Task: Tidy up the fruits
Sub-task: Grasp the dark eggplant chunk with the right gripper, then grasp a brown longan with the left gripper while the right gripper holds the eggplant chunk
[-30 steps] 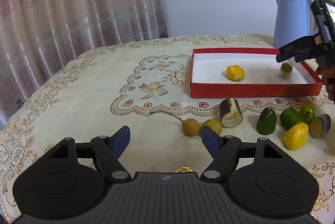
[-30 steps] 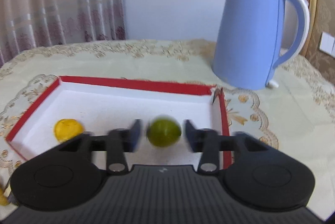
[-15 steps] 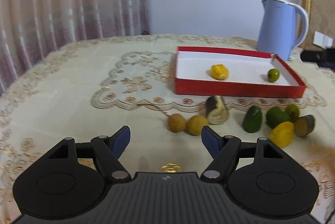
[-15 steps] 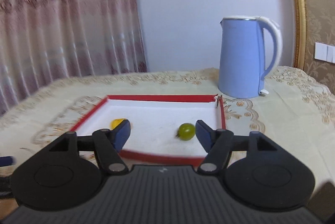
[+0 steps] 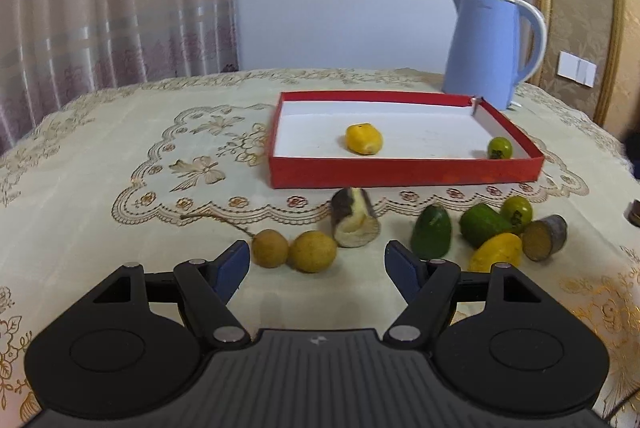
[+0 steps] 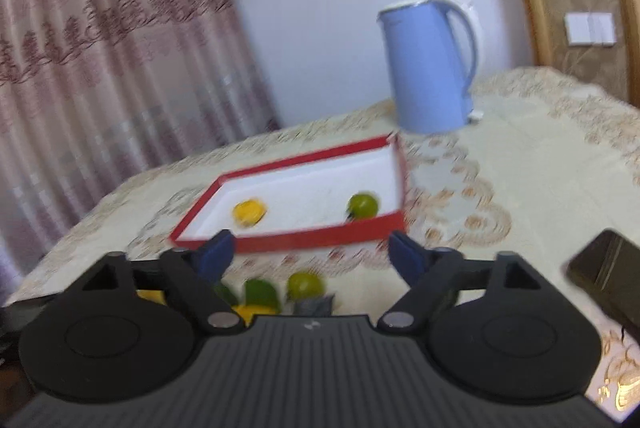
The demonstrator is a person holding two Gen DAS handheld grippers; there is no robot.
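Observation:
A red tray [image 5: 400,172] [image 6: 304,238] with a white floor holds a yellow fruit [image 5: 363,139] [image 6: 249,211] and a small green fruit [image 5: 499,148] [image 6: 363,205]. In front of it on the cloth lie two brown round fruits [image 5: 294,250], a cut banana piece [image 5: 354,222], green fruits [image 5: 432,233] [image 6: 306,284], a yellow fruit [image 5: 496,252] and a cut dark piece [image 5: 545,237]. My left gripper [image 5: 318,262] stands open just short of the brown fruits, holding nothing. My right gripper [image 6: 310,252] hangs back from the tray, jaws opening, nothing between them.
A blue kettle [image 5: 490,46] [image 6: 430,66] stands behind the tray's right corner. A dark flat object [image 6: 608,276] lies on the cloth at the right. Curtains hang behind the table on the left, and the cloth's far edge curves away there.
My right gripper let go of the small green fruit in the tray, pulled back toward the near side and spread wider. The left view swung right, bringing the tray to centre.

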